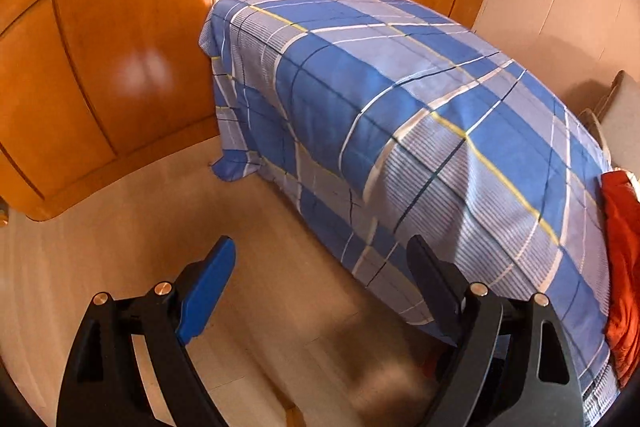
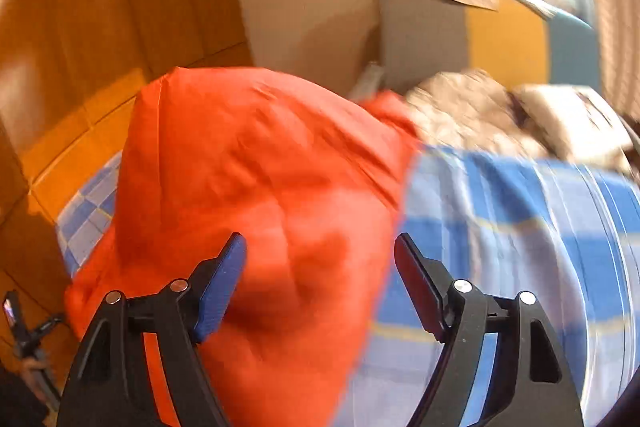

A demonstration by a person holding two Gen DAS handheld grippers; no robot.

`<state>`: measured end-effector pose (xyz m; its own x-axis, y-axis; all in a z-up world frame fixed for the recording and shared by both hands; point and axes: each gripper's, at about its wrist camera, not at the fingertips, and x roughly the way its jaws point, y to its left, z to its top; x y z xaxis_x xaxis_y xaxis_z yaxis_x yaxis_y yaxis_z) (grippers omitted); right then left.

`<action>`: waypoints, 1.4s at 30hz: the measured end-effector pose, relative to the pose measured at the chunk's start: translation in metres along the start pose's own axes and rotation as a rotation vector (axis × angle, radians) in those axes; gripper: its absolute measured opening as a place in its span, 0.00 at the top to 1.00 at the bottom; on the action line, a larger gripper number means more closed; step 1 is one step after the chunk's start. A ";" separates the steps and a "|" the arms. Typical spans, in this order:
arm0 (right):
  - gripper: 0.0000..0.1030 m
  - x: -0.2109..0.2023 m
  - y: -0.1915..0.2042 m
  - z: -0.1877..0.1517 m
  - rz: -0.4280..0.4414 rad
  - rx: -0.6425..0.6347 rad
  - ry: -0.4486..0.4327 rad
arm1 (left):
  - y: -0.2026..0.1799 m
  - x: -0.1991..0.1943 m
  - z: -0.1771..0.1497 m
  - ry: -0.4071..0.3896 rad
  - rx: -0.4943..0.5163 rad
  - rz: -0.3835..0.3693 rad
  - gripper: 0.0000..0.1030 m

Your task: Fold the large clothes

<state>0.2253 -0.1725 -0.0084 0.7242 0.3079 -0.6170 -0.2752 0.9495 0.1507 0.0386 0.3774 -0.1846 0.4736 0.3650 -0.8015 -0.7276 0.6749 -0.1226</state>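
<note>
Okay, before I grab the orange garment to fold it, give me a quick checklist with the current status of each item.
1. Left gripper open and empty: ok, it hangs over the floor beside the bed.
2. Right gripper open: ok, nothing pinched.
3. Orange garment on the blue plaid sheet: ok.
4. Garment spread flat: not ok, it looks bunched.
5. Bare sheet to fold on: ok, in the left view.
6. Garment's edges and corners located: cannot tell, the right view is blurred.
</note>
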 end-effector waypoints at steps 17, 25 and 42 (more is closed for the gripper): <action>0.27 0.159 0.177 0.000 0.038 -0.695 0.383 | 0.005 0.022 -0.015 0.056 0.053 0.071 0.17; 0.27 0.164 0.182 -0.019 0.003 -0.701 0.352 | 0.000 0.006 -0.008 0.001 0.068 0.032 0.19; 0.07 0.046 0.153 0.009 0.021 -0.484 0.126 | -0.042 -0.081 0.017 -0.230 0.221 -0.042 0.16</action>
<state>0.2222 -0.0122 -0.0067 0.6414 0.2881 -0.7110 -0.5724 0.7968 -0.1935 0.0385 0.3303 -0.1046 0.6188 0.4521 -0.6424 -0.5914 0.8063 -0.0023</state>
